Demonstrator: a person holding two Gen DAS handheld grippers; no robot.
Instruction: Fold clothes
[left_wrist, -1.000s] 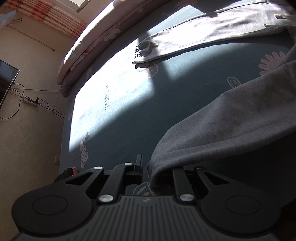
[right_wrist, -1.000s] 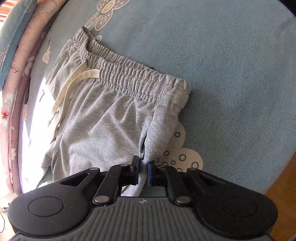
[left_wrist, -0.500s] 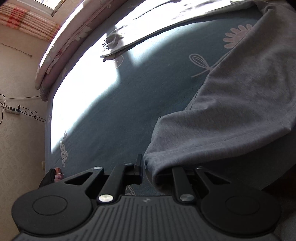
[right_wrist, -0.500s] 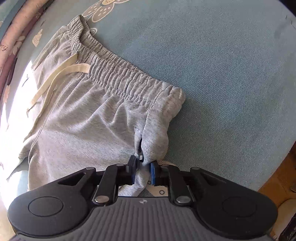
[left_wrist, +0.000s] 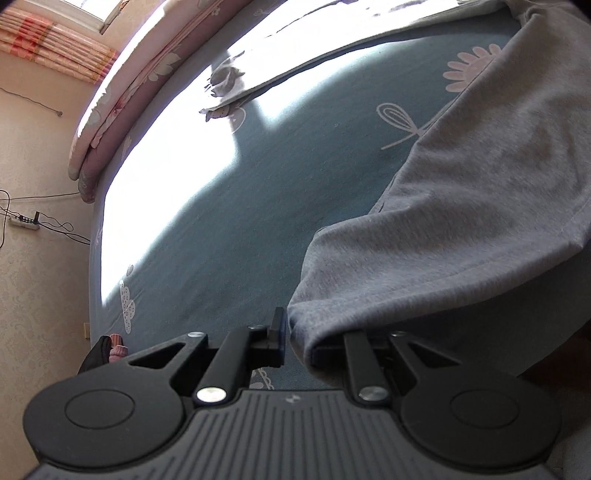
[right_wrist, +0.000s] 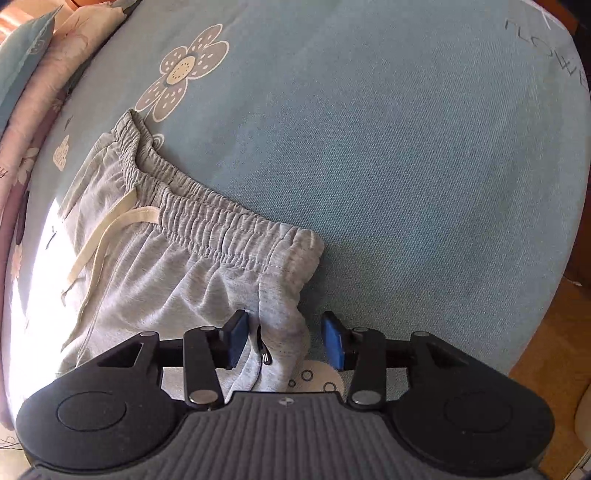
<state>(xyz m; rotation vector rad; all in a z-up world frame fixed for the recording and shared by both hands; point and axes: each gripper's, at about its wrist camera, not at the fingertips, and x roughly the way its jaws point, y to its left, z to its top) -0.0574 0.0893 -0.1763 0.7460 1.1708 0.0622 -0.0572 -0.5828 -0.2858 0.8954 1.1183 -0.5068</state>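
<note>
Grey jogging trousers (right_wrist: 147, 288) lie on the teal bed sheet (right_wrist: 406, 147), with the elastic waistband (right_wrist: 207, 218) and a cream drawstring (right_wrist: 110, 229) facing up. My right gripper (right_wrist: 285, 325) hovers at the waistband's near corner. Its jaws are opening, and the blue pads (right_wrist: 236, 336) stand clear of the side fold between them. In the left wrist view a trouser leg (left_wrist: 461, 221) drapes up from the sheet (left_wrist: 258, 221) into my left gripper (left_wrist: 299, 336), which is shut on its hem. The cloth hides the right finger. The other leg end (left_wrist: 229, 77) lies far off in sunlight.
A rolled pink floral quilt (left_wrist: 122, 99) runs along the bed's far edge and shows again as the quilt (right_wrist: 33, 92) at the upper left. Beyond the bed's left edge are a pale floor, a power strip (left_wrist: 24, 220) with cables and a curtain (left_wrist: 55, 48). Wooden floor (right_wrist: 546, 332) shows at the right.
The right jaws have spread apart and let go of the trouser fold by the waistband. The left gripper sank a little with the leg hem, then kept still.
</note>
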